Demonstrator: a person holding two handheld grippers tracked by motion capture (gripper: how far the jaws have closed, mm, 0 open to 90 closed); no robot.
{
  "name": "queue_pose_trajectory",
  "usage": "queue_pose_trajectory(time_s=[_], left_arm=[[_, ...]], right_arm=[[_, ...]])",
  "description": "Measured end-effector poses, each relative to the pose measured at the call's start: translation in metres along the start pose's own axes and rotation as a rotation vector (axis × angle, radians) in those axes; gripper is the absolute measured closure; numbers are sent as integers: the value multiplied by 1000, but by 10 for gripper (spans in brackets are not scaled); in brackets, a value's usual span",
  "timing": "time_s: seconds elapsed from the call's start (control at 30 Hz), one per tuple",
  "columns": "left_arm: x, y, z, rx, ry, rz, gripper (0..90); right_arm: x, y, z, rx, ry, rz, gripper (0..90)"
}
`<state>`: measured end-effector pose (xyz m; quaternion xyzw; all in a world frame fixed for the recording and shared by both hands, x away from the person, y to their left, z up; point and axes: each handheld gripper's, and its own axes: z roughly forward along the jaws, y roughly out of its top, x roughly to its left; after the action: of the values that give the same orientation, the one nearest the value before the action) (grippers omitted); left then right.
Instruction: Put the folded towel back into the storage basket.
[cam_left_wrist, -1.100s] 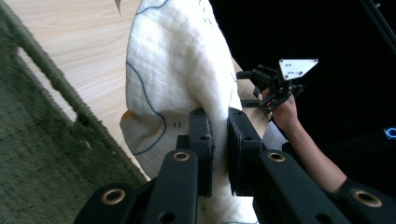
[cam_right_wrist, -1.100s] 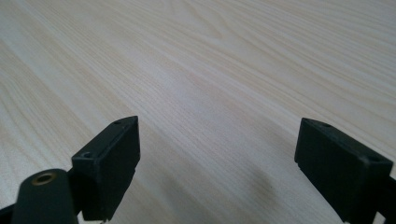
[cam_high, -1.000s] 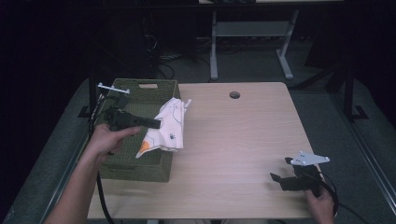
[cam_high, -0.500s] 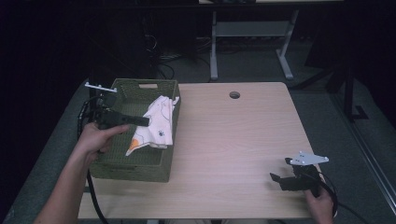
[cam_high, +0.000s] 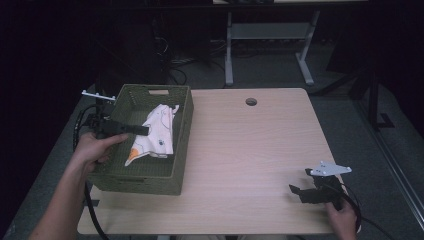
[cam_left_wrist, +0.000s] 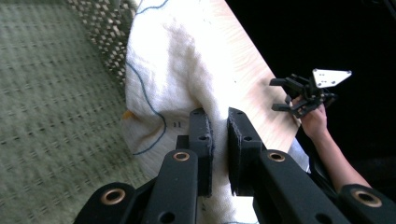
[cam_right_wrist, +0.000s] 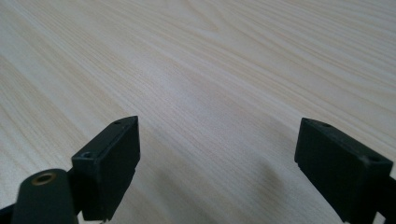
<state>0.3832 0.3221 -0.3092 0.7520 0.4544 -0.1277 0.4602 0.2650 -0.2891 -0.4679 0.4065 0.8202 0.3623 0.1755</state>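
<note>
- hanging from the left gripper (cam_high: 141, 130), the white cloth (cam_high: 155, 132) with blue lines and an orange patch droops down into the green woven basket (cam_high: 182, 145); its lower end looks to rest on the basket floor.
- in the left gripper view the jaws are pressed together on a fold of the cloth (cam_left_wrist: 177, 70), with the basket's weave (cam_left_wrist: 51, 102) off to one side of the jaws and the table's edge ahead of them.
- judging by this, the carry into the basket is nearly done; what seems left is letting go so the cloth settles fully inside and drawing the tool clear of the rim.
- the right gripper (cam_high: 306, 192) rests far across the wooden table (cam_high: 250, 150), near its front corner, jaws spread wide with nothing between them.
- its own view has bare wood grain (cam_right_wrist: 210, 84) ahead of the two parted jaws.
</note>
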Motion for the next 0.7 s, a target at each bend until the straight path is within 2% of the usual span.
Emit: queue_pose_trajectory(time_s=[0.2,0.37,0.4,0.53,0.7], left_arm=[[9,1,3,33,61,7,829],[16,2,14,84,122,12,827],[17,3,17,102,158,18,826],[22,3,26,153,226,38,823],[32,1,38,226,270,59,820]], right_arm=[[0,0,0,-4,2,4,139],[1,0,0,-1,7,3,139],[1,0,0,-3,7,3,139],[0,-1,-1,-8,6,6,139],[1,-1,-1,-7,7,4,139]])
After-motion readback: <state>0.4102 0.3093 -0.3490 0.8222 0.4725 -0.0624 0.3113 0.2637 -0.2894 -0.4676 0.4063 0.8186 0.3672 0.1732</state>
